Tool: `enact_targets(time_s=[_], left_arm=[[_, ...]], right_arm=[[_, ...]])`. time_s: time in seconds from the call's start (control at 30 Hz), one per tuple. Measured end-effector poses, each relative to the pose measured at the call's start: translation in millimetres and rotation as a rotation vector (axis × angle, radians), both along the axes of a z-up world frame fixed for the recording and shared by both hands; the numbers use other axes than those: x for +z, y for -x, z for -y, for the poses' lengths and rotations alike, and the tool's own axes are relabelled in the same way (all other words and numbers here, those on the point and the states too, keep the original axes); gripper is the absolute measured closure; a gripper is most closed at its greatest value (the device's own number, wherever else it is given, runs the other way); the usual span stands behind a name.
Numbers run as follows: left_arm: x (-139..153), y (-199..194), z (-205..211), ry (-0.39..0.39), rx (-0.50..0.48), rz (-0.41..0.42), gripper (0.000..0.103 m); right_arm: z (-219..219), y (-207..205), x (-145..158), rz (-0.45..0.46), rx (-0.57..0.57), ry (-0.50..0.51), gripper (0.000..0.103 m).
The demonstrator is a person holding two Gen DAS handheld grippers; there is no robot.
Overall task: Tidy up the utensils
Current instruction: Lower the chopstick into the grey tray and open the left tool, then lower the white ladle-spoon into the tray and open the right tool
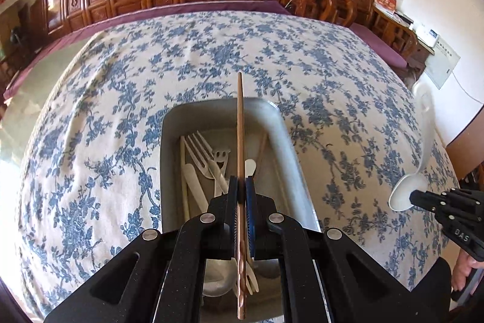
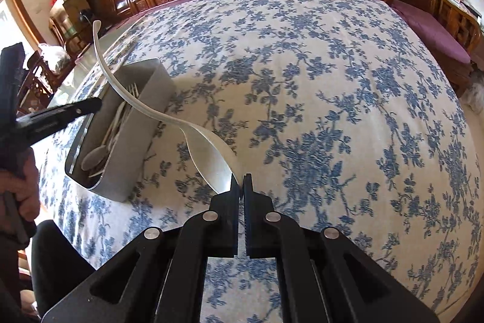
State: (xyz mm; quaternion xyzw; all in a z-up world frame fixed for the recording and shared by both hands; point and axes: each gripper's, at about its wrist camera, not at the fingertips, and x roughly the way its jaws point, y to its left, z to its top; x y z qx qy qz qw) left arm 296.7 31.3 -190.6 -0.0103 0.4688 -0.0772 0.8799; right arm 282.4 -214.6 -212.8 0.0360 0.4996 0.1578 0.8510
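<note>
1. Left wrist view first: my left gripper (image 1: 241,186) is clamped tight on a brown chopstick (image 1: 240,123). It's a slim, copper-brown stick with a spiral-grooved thick end poking back toward the camera and a plain thin tip pointing away.
2. That chopstick hangs right above the grey bin (image 1: 284,135), a rectangular tray with rounded corners sitting on the blue floral tablecloth (image 1: 106,117).
3. Inside the bin I can see a pile of pale utensils: a white fork (image 1: 198,149), a small fork with a smiley face cut into it (image 1: 221,161), a couple of cream-coloured sticks along the left wall, and a metal spoon bowl near the close end.
4. Right wrist view: my right gripper (image 2: 241,182) is pinched closed on the bowl edge of a white spoon (image 2: 208,156). It's a long one with a curved handle that sweeps up and to the left, off the cloth entirely.
5. The spoon is up in the air just to the right of the bin, its handle crossing in front of the bin's far corner from this angle.
6. A hand (image 2: 18,183) shows at the left edge, holding the left gripper's handle.
</note>
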Motion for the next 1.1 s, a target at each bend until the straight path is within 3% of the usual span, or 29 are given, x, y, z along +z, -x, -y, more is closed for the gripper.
enact_targets(time_s=[0.3, 0.73, 1.1], left_arm=[[-6, 10, -10, 0.007, 0.009, -0.021, 0.099], [51, 43, -60, -0.03, 0.048, 0.101, 0.097], [61, 58, -100, -0.038, 0.1, 0.123, 0.097]], right_arm=[[-24, -1, 6, -0.004, 0.018, -0.004, 0.099], [-89, -5, 19, -0.034, 0.04, -0.092, 0.099], [-123, -5, 3, -0.123, -0.001, -0.166, 0.099]])
